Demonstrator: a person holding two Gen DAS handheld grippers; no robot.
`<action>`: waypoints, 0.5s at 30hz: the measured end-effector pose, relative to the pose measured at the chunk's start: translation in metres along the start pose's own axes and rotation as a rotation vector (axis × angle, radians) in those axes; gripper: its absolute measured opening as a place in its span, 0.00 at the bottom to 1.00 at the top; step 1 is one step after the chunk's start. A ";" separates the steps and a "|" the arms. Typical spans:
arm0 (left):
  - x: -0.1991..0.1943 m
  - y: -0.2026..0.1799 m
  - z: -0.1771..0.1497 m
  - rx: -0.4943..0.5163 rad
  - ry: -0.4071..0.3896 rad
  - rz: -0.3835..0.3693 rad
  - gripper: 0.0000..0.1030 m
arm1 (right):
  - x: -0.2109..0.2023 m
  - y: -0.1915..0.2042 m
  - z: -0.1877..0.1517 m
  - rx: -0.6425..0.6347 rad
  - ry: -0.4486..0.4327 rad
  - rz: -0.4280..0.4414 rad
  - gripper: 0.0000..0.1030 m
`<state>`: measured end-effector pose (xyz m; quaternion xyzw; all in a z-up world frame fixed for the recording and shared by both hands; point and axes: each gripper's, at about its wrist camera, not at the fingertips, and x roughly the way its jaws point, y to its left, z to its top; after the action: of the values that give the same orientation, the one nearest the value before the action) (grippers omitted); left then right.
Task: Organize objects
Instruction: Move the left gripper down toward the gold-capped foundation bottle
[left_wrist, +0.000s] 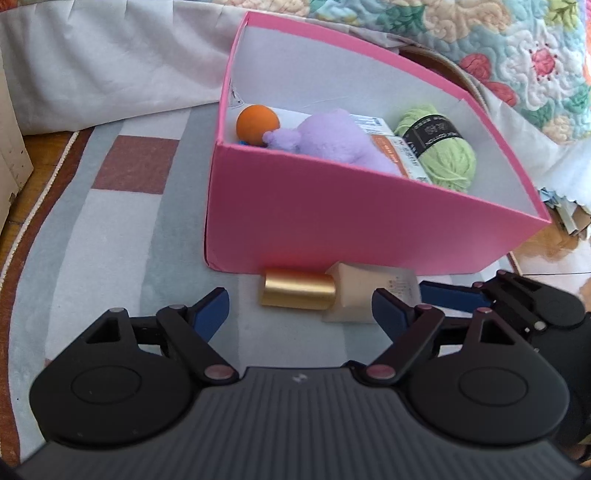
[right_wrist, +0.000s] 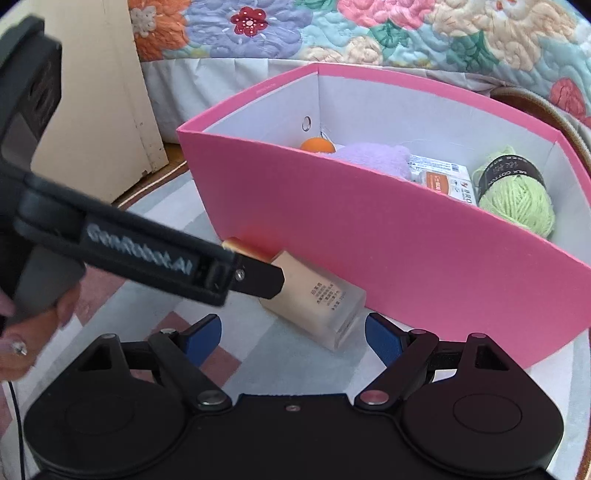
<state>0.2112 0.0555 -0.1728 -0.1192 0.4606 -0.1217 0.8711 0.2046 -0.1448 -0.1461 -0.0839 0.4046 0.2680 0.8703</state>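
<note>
I see the pink box (left_wrist: 332, 221) on the rug, and the foundation bottle (left_wrist: 340, 295) lying on its side against the box's near wall. It looks like slick, breakable glass, so I'd grip its flat body. Both my left gripper (left_wrist: 299, 306) and right gripper (right_wrist: 293, 332) are spread, empty, the bottle just ahead between their tips.

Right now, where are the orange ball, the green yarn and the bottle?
orange ball (left_wrist: 257, 124), left wrist view, its middle.
green yarn (right_wrist: 519, 199), right wrist view, its front.
bottle (right_wrist: 325, 306), right wrist view, its glass body.
</note>
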 end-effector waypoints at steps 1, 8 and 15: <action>0.001 0.000 -0.001 -0.002 -0.005 -0.009 0.81 | 0.002 -0.001 0.000 -0.003 -0.003 0.002 0.85; 0.001 -0.007 -0.003 0.016 -0.037 -0.039 0.71 | 0.010 -0.009 -0.004 0.052 -0.012 0.051 0.85; 0.000 -0.005 -0.004 0.000 -0.029 -0.058 0.71 | 0.011 -0.010 -0.006 0.059 -0.026 0.078 0.87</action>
<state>0.2069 0.0501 -0.1733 -0.1342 0.4444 -0.1449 0.8738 0.2119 -0.1509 -0.1591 -0.0391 0.4040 0.2908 0.8664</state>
